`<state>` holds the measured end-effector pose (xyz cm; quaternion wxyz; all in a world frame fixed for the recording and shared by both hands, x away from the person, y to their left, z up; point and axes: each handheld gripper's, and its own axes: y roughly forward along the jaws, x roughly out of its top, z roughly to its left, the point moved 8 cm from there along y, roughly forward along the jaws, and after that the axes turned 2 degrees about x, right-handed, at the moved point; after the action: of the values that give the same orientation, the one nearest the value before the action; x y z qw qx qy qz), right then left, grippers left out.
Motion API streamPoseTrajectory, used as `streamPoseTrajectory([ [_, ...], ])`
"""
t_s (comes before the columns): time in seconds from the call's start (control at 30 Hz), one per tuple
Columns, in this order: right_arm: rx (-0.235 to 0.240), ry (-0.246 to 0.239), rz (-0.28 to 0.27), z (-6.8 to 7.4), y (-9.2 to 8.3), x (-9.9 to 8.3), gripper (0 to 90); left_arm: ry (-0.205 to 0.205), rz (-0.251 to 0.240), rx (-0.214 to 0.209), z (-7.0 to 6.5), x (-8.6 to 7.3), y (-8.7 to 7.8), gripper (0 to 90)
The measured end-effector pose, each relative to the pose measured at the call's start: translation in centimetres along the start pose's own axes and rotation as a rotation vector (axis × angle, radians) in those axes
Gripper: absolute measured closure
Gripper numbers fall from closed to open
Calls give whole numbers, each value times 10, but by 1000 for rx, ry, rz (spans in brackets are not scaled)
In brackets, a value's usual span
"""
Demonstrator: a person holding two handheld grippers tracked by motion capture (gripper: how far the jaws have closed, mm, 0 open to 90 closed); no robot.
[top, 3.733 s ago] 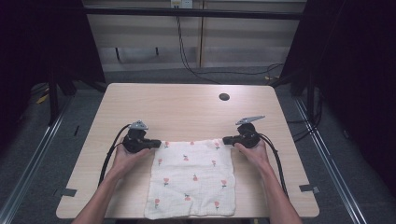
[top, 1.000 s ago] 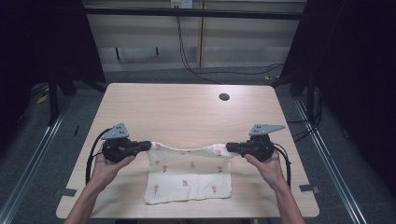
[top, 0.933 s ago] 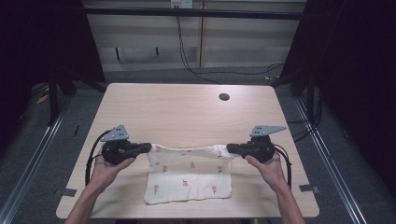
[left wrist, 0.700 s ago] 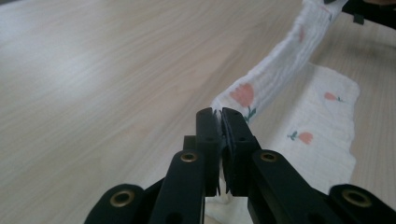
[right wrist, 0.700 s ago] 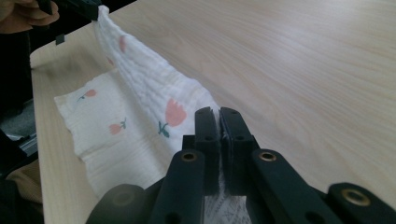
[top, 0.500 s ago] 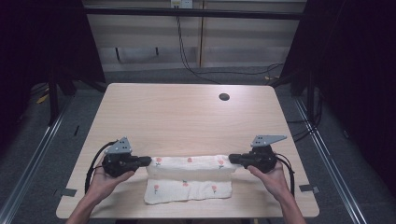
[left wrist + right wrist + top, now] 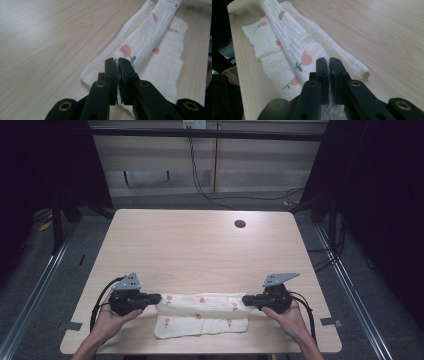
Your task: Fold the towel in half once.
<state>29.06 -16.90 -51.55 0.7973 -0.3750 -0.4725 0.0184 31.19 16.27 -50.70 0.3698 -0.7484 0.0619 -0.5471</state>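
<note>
A white cloth (image 7: 202,314) printed with small pink tulips lies folded over itself near the table's front edge. My left gripper (image 7: 156,297) holds its left far corner, jaws shut on the fabric (image 7: 140,47). My right gripper (image 7: 246,300) holds the right far corner in the same way, its jaws pinching the cloth (image 7: 294,50). The pinched edge is laid over the lower half as a raised fold, while the near edge rests flat on the wood. Both grippers sit low, just above the tabletop, pointing toward each other.
The light wooden table (image 7: 200,250) has a round dark cable hole (image 7: 240,224) at the back right. Cables (image 7: 100,300) trail from both grippers toward the front edge. Dark frame posts and floor rails flank the table.
Both grippers have carried the cloth's far edge toward the person and down. The cloth, earlier hanging between them, now lies folded on itself in a narrow band.
</note>
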Motion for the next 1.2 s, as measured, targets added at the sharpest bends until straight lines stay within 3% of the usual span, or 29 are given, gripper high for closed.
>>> streamPoseTrajectory([
  [0.1, 7, -2, 15, 1, 2, -3, 861, 15, 51, -16, -7, -13, 8, 861],
  [0.23, 15, -6, 36, 3, 3, -10, 855, 11, 67, -35, -12, -17, 11, 858],
  [0.37, 17, -7, 55, 7, 3, -16, 846, 39, 106, -24, -16, -23, 11, 855],
  [0.47, 24, -5, 57, 9, 4, -19, 843, 15, 78, -39, -19, -25, 7, 854],
  [0.57, 31, -19, 59, 16, 3, -20, 828, 15, 106, -42, -21, -32, 10, 849],
  [0.77, 34, -18, 66, 22, -1, -26, 799, 21, 107, -70, -30, -31, 9, 802],
  [1.2, 36, -7, 68, 28, -10, -32, 742, -22, 53, -59, -23, -30, -12, 722],
])
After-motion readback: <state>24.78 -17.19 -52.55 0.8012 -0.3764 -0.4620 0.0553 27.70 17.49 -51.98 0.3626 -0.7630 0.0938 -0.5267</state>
